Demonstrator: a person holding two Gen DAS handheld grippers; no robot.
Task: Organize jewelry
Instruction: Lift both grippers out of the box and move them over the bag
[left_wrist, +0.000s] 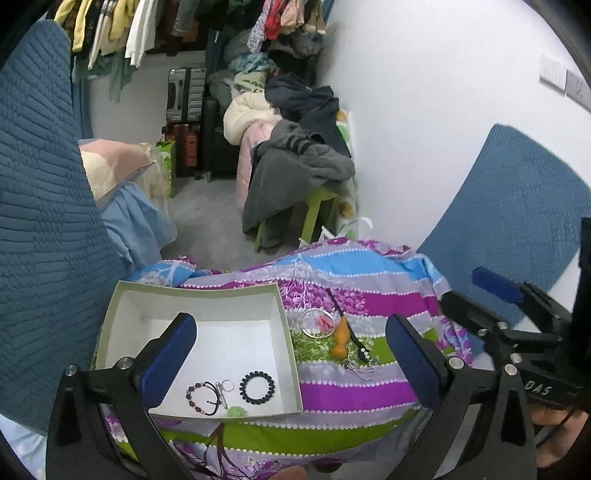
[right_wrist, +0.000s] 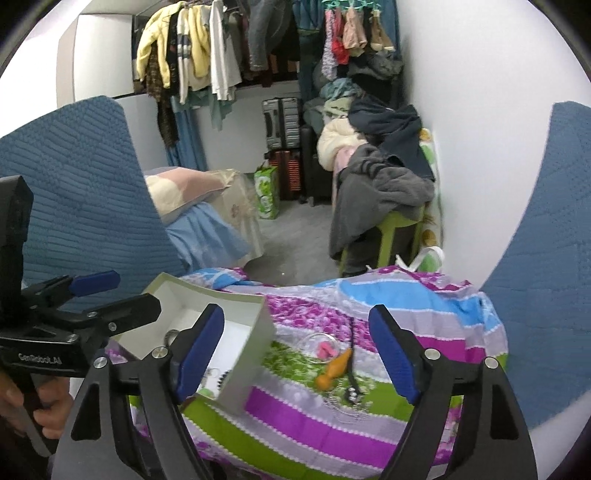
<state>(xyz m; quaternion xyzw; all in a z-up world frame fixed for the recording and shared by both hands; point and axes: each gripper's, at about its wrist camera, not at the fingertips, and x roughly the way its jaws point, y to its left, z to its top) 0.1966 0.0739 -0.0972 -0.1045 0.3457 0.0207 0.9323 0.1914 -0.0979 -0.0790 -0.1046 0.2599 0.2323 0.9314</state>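
Note:
A white open box (left_wrist: 125, 314) sits on a striped cloth (left_wrist: 351, 395). In it lie a black bead bracelet (left_wrist: 257, 386), a dark red bead bracelet (left_wrist: 201, 397) and a small silver piece (left_wrist: 225, 387). Right of the box, on the cloth, lie a silver bangle (left_wrist: 314, 323) around a pink piece (left_wrist: 325, 321), an orange pendant (left_wrist: 340, 339) on a black cord, and a silver chain (left_wrist: 364, 369). My left gripper (left_wrist: 290, 325) hangs open above the box's right side, empty. My right gripper (right_wrist: 297, 314) stands open and empty above the bangle (right_wrist: 317, 345) and pendant (right_wrist: 334, 369).
Blue quilted covers (left_wrist: 44, 221) flank the cloth on both sides, with a white wall (left_wrist: 424, 129) at the right. Beyond lie a green stool heaped with clothes (left_wrist: 295, 173), suitcases (left_wrist: 184, 96) and hanging garments. A hand (right_wrist: 48, 406) holds the left gripper's handle.

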